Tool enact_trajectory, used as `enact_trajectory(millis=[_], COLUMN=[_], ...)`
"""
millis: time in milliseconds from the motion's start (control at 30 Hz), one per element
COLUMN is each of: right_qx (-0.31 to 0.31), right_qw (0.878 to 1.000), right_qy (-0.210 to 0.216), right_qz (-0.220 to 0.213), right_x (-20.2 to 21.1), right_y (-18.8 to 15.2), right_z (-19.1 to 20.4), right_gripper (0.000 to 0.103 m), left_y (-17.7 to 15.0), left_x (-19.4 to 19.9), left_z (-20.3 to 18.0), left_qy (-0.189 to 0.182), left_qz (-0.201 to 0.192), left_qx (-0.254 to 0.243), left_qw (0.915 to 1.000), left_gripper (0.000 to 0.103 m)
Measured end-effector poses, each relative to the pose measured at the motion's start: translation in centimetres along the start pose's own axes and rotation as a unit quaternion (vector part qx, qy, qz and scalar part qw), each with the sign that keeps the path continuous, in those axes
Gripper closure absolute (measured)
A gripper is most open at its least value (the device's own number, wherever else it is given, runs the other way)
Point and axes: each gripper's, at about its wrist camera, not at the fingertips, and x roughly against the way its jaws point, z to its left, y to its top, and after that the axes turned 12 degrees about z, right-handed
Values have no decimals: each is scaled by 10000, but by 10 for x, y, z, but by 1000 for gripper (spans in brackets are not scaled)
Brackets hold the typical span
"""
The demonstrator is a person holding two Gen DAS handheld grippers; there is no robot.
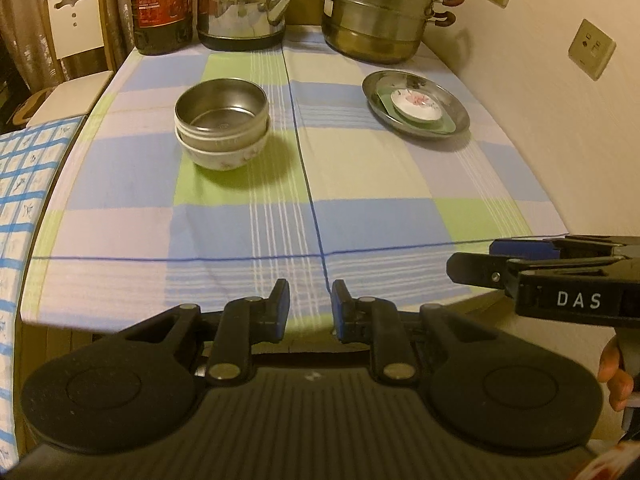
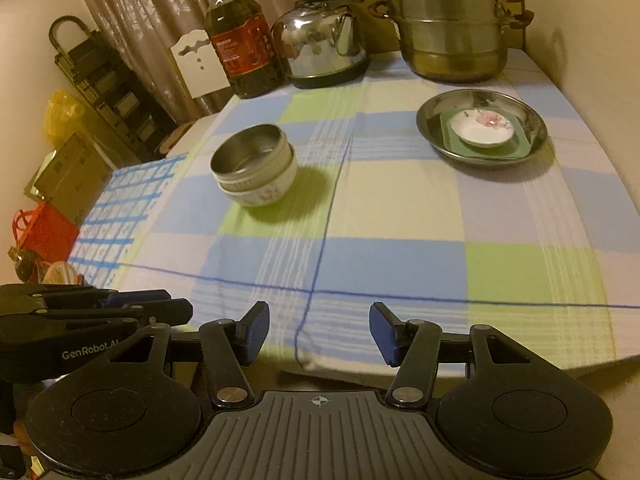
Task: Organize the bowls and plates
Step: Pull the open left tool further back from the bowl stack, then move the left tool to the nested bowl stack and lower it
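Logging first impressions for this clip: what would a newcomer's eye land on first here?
Probably the metal bowl nested in a floral ceramic bowl at centre-left of the checked tablecloth. Next, the steel plate on the right, holding a green dish and a small floral saucer. A kettle and steamer pot stand behind.

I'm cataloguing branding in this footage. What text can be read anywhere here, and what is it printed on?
"DAS": white letters on the side of the right gripper, seen from the left wrist view.
"GenRobot.AI": on the side of the left gripper, seen from the right wrist view.
Red label on the oil bottle: print too small and blurred to read.
Nothing else legible.
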Motion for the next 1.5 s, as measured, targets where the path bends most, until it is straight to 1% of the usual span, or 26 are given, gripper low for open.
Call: enact_trajectory(millis=[267, 533, 900, 1300, 1500], right_qx=[58, 38, 74, 195, 189], right_qw=[10000, 10000, 10000, 9998, 9998], right_qy=[-12, -1, -8, 49, 67], right_qz=[29, 14, 34, 57, 65], right_x=[10, 17, 22, 25, 23], right_y=[-18, -23, -28, -31, -28], right_z=[-14, -23, -31, -42, -44], right_gripper=[44, 43, 43, 43, 43], left_y=[-15, -20, -25, -32, -23], left_x=[-1, 2, 5, 10, 8], left_z=[-20, -33, -40, -46, -40], left_qy=[32, 66, 141, 314, 378], left_qz=[3, -14, -61, -173, -188], left_qx=[51, 51, 145, 412, 492], left_qw=[10000, 10000, 9998, 9985, 9979], left_gripper=[83, 83, 83, 83, 83])
